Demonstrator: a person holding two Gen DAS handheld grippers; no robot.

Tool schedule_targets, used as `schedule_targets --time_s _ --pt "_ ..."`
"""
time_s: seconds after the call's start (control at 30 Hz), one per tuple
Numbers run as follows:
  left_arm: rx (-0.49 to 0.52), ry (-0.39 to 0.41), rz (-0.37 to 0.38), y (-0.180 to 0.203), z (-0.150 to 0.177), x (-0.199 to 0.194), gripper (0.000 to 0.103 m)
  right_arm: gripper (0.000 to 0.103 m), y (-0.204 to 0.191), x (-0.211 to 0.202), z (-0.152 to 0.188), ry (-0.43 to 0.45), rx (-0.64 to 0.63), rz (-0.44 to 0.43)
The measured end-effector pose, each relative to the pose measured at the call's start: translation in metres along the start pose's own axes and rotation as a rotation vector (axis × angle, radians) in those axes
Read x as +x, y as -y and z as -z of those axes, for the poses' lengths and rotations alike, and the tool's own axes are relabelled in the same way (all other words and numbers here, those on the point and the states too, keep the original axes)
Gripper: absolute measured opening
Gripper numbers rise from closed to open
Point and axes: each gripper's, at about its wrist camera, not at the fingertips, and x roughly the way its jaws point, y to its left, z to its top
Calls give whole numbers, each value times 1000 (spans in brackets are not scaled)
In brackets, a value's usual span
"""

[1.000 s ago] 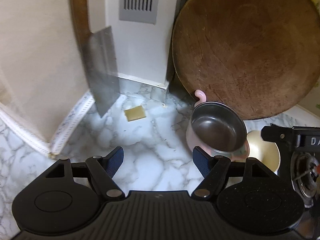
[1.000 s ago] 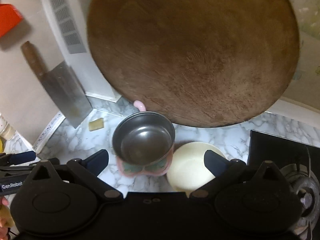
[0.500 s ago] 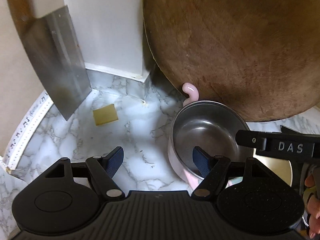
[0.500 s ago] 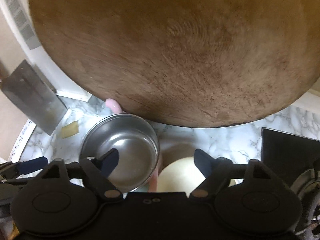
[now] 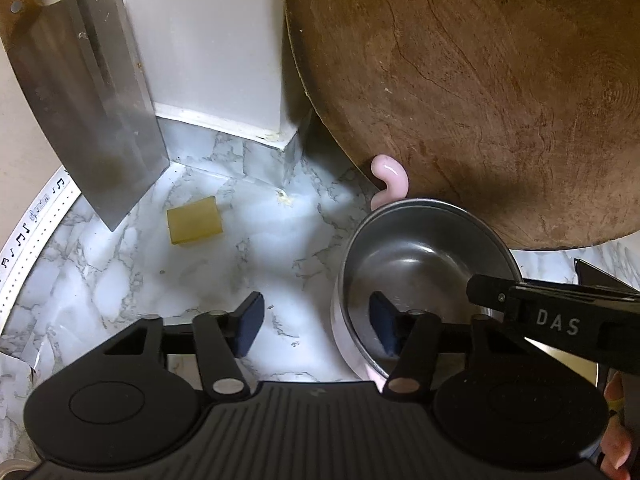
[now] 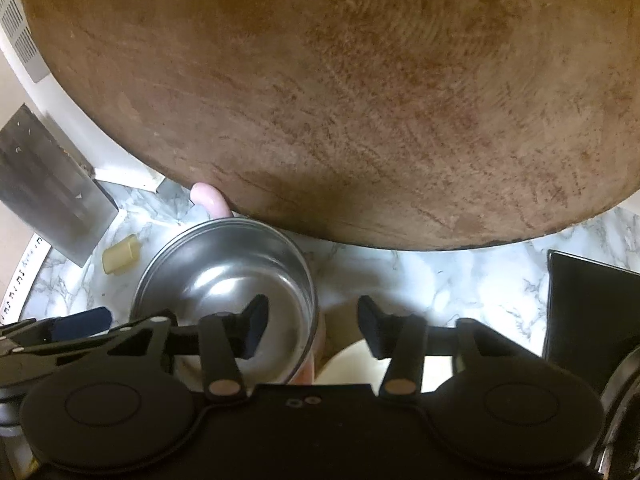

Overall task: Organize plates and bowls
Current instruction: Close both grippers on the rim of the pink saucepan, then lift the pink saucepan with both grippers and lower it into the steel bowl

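Left wrist: left gripper (image 5: 316, 330) straddles steel bowl (image 5: 424, 264) rim, closing.

- The bench (image 5: 224, 264) has a white marble-patterned top with grey veins, glossy where light falls on it.
- A white column (image 5: 208, 40) stands on the bench at the back corner, with a pale skirting strip at its foot.
- Left of the column is a beige wall (image 5: 12, 112); a steel cleaver (image 5: 84, 100) hangs in front of it, its tip just above the bench.
- Right of the column a big round wooden chopping board (image 6: 328, 96) leans upright.
- A grey vent grille (image 6: 18, 36) shows on the column.
- Far right of the column, a black stove edge (image 6: 592, 304) sits on the bench.
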Motion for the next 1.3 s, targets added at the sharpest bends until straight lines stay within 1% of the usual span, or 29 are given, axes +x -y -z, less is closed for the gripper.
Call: schedule_targets --time_s 0.03,0.07,0.13,0.17,0.2,0.23,0.27,0.3,0.33,0.4,0.47,0.67,0.8,1.07,1.3 --pt "1 -2 4 0 0 0 46 39 0 2 0 -4 -1 -1" --pt "3 -3 10 1 0 1 44 37 -1 2 0 -5 -4 0" --pt "7 -6 11 2 0 1 36 33 -3 4 0 -4 -14 5" --pt "10 -10 10 3 0 2 34 29 -3 6 0 -5 -17 6" --pt "13 -13 10 4 0 3 30 25 -4 6 0 -5 -19 10" --pt "13 -16 13 4 0 3 28 23 -4 7 0 -3 -21 15" --pt "12 -15 16 4 0 3 26 18 -4 7 0 -1 -24 17" --pt "13 -15 19 5 1 2 22 15 -5 7 0 0 -26 16" --pt "16 -14 25 6 1 2 17 14 -5 7 0 5 -28 22" --pt "30 -6 22 10 2 -1 11 10 -6 8 0 12 -32 30" --pt "37 -4 5 13 4 -2 10 8 -5 7 0 25 -32 30" --pt "35 -11 -12 12 6 -5 8 7 -9 2 5 49 -34 45" --pt "31 2 -18 8 7 -13 8 7 -12 -4 5 65 -33 39" --pt "22 25 -29 -2 7 -43 8 7 -27 -28 4 95 -34 13" --pt "16 31 -26 -16 15 -77 8 7 -50 -56 9 106 -63 18"
